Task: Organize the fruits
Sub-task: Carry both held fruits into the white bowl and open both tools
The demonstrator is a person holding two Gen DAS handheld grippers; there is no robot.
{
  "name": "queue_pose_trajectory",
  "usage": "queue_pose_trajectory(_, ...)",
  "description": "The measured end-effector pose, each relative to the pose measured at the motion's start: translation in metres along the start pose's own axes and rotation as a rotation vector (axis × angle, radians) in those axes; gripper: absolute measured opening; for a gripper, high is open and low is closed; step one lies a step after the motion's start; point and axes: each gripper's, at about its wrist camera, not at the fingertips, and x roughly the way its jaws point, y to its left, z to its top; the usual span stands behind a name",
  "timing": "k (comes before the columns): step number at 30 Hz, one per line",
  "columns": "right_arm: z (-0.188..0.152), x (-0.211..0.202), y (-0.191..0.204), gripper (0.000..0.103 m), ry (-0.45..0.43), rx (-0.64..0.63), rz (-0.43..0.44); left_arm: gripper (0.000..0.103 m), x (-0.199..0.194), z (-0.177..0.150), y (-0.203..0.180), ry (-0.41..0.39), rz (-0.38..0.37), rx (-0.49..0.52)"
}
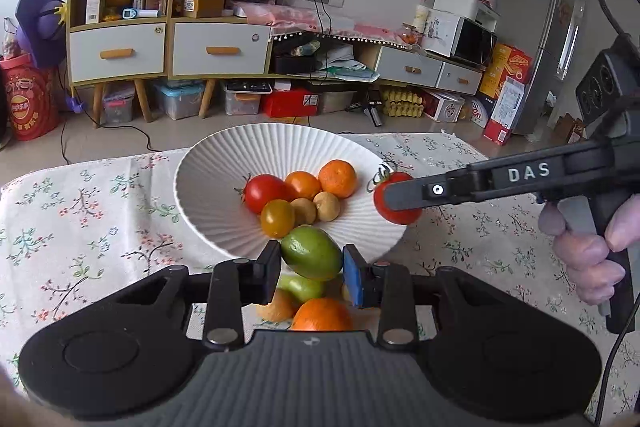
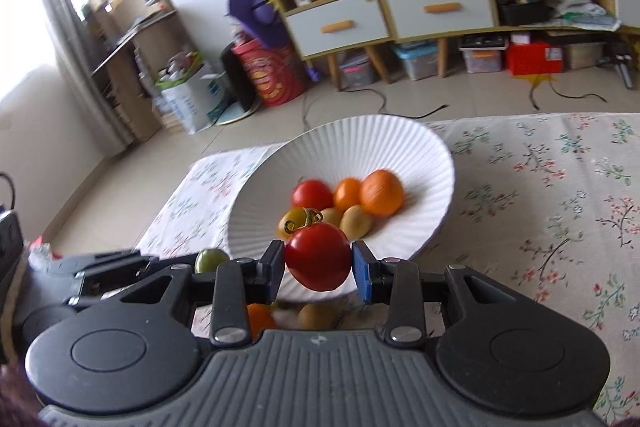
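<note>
A white ribbed bowl [image 1: 224, 163] [image 2: 420, 147] on the flowered tablecloth holds a red tomato [image 1: 264, 191], a yellow-orange tomato [image 1: 277, 218], two oranges and two small yellow fruits. My left gripper [image 1: 310, 263] is shut on a green fruit [image 1: 310, 251], lifted at the bowl's near rim. My right gripper [image 2: 319, 261] is shut on a red tomato with a green stem [image 2: 318, 255] [image 1: 386, 205], just outside the bowl's right rim in the left wrist view. In the right wrist view the green fruit [image 2: 210, 259] shows at the left.
Beneath the left gripper on the cloth lie an orange [image 1: 322, 315], another green fruit [image 1: 302, 287] and a tan fruit [image 1: 276, 307]. A person's hand [image 1: 580, 255] grips the right tool. The flowered cloth [image 2: 560, 195] stretches to the right. Shelves and boxes stand beyond the table.
</note>
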Motion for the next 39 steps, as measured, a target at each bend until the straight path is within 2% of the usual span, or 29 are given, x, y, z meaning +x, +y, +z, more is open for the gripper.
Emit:
queue_pose_trajectory(13, 0.002, 0.024, -0.010, 0.033, 0.039, 0.007, -0.041, 0.023, 0.040, 0.004, 0.006, 0.068, -0.027, -0.049)
queue_pose_trajectory(33, 0.003, 0.031, -0.006, 0.033, 0.021, -0.018, -0.048, 0.023, 0.054, 0.009, 0.003, 0.056, -0.029, -0.045)
queue_pose_trajectory(39, 0.003, 0.027, -0.004, 0.036, 0.016, -0.021, -0.053, 0.028, 0.047, 0.011, 0.000, 0.063, -0.024, -0.034)
